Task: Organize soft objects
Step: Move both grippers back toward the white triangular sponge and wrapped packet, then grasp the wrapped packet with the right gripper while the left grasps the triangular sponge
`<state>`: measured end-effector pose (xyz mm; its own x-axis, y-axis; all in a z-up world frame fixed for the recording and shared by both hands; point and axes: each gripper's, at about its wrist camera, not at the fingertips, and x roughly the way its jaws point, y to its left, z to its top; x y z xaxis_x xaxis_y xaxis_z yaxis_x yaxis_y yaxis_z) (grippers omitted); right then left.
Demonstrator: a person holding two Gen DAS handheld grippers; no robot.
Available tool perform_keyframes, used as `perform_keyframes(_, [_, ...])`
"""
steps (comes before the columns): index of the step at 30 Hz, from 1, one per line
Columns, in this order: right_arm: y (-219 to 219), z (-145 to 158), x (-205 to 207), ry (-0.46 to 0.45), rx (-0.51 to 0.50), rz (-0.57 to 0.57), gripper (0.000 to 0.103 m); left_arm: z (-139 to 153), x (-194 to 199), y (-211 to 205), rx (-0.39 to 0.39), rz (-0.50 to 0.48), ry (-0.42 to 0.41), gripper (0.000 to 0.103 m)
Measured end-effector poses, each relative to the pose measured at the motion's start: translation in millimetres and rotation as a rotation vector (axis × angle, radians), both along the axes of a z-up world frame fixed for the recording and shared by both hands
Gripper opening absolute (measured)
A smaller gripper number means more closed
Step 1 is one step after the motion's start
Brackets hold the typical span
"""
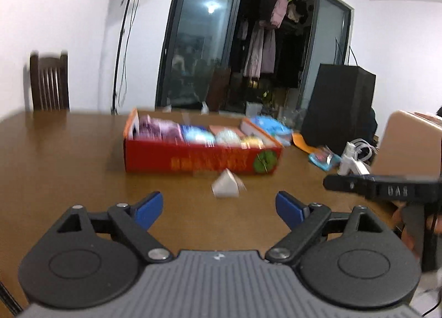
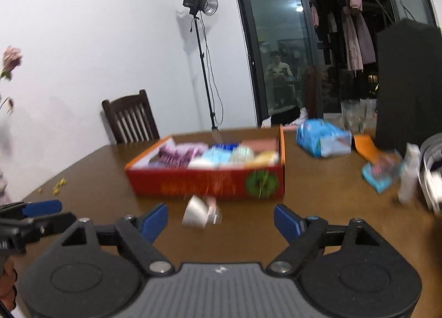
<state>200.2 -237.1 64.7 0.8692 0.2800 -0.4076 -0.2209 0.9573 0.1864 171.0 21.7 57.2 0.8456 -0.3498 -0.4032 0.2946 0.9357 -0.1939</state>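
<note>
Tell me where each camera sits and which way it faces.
Left wrist: on the left gripper, low over the table, facing the red box; the right gripper shows at right.
Right wrist: on the right gripper, same heading; the left gripper shows at left.
Shared: box, small white packet, chair, lamp stand.

A home, likely a dining room. A wooden table (image 2: 83,180) fills the lower half, with a dark slatted chair (image 2: 129,118) at its far edge, left of centre. At upper right, glass sliding doors (image 2: 273,42) open onto a balcony hung with coats (image 2: 356,22). A studio light (image 2: 200,4) on a stand rises against the white wall at centre.
</note>
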Motion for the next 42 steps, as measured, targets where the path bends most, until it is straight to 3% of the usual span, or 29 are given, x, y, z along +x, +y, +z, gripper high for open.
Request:
perform_keyframes(4, [-3.5,-19.2,-19.0,0.052,0.019,-0.008,0.086,-1.5,5.5,-5.1,0.029,0.029,0.014,0.09])
perform_keyframes(12, [-7.3,-20.0,-18.1,0.021,0.023,-0.051,0.085,-7.6,32.8,-26.2,0.021,-0.048,-0.02,0.087])
perform_keyframes(19, [-8.3,-30.3,17.1,0.067,0.027,-0.07,0.083,-32.4,129.2,-67.8,0.08,-0.121,0.043,0.063])
perform_keyframes(22, [-7.6,-33.9,34.1,0.081,0.017,-0.074,0.083,-46.4,160.4,-77.7,0.112,-0.131,0.038,0.057])
perform_keyframes(23, [-7.0,-34.8,40.2,0.087,0.011,-0.073,0.083,-50.4,168.3,-77.2,0.107,-0.14,0.052,0.053])
perform_keyframes(25, [-5.5,-36.3,53.0,0.096,0.001,-0.067,0.078,-59.4,182.4,-72.3,0.086,-0.174,0.12,0.021])
perform_keyframes(29, [4.7,-36.9,85.8,0.107,-0.01,-0.026,0.074,-57.5,176.9,-45.9,-0.002,-0.165,0.136,0.018])
perform_keyframes(35, [42.6,-45.0,151.4,0.136,-0.066,0.074,0.055,-52.0,166.3,-6.8,-0.116,-0.077,0.124,0.018])
perform_keyframes(38, [66.7,-55.3,173.5,0.157,-0.164,0.103,0.04,-50.2,170.9,4.6,-0.143,-0.045,0.142,0.018])
perform_keyframes(42, [76.5,-69.4,180.6,0.175,-0.201,0.118,0.019,-47.0,172.5,10.3,-0.169,-0.048,0.145,0.018])
